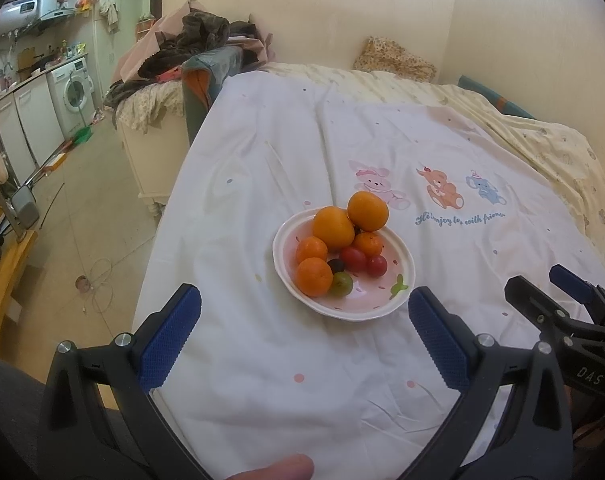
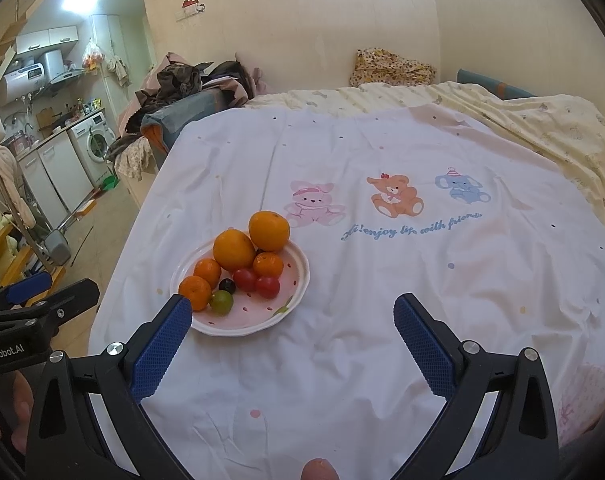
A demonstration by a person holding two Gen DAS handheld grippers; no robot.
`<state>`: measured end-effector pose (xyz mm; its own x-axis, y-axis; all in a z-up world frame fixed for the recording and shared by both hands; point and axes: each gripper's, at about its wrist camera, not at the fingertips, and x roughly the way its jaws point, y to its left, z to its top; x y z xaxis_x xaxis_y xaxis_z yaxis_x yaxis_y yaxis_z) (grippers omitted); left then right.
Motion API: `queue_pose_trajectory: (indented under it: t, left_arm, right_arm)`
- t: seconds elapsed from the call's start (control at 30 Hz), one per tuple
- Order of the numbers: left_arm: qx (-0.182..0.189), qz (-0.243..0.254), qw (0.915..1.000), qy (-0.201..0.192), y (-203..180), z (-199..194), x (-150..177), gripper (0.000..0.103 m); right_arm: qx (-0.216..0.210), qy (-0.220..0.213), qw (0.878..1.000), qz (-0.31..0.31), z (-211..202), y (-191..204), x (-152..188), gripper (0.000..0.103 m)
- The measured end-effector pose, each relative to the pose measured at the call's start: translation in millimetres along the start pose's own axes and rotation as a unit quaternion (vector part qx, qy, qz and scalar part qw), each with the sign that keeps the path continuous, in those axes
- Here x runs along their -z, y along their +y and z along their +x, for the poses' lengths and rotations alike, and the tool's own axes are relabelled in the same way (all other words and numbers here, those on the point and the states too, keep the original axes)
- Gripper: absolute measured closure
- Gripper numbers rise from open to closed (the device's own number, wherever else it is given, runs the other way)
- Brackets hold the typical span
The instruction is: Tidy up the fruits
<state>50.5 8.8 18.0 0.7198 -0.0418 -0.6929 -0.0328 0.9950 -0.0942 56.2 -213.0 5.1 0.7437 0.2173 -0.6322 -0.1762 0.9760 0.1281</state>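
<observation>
A white and pink plate (image 1: 376, 304) (image 2: 290, 292) sits on a white sheet (image 1: 282, 360) (image 2: 382, 280) and holds several fruits. Two large oranges (image 1: 333, 227) (image 2: 233, 249) lie at its far side, small mandarins (image 1: 313, 276) (image 2: 195, 292) to the left, two red tomatoes (image 1: 353, 258) (image 2: 267, 286), a dark grape (image 1: 336, 265) (image 2: 227, 285) and a green fruit (image 1: 340, 283) (image 2: 221, 302). My left gripper (image 1: 304, 308) is open, just short of the plate. My right gripper (image 2: 292, 312) is open, to the right of the plate, its left finger near the rim.
The sheet has a cartoon animal print (image 2: 390, 196) and lies over a bed with a yellow quilt (image 2: 522, 120). A pile of clothes (image 1: 198, 40) lies past the bed's left corner. The floor (image 1: 82, 200) and a washing machine (image 1: 72, 92) are to the left.
</observation>
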Motion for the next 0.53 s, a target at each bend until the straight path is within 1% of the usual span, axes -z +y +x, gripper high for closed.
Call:
queue_pose_trajectory:
  t: [0.53]
  left_arm:
    - [-0.003, 0.001, 1.0, -0.001, -0.2, -1.5, 2.5, 0.001]
  right_arm:
    - [-0.002, -0.001, 1.0, 0.0, -0.3, 0.4, -0.7, 0.0]
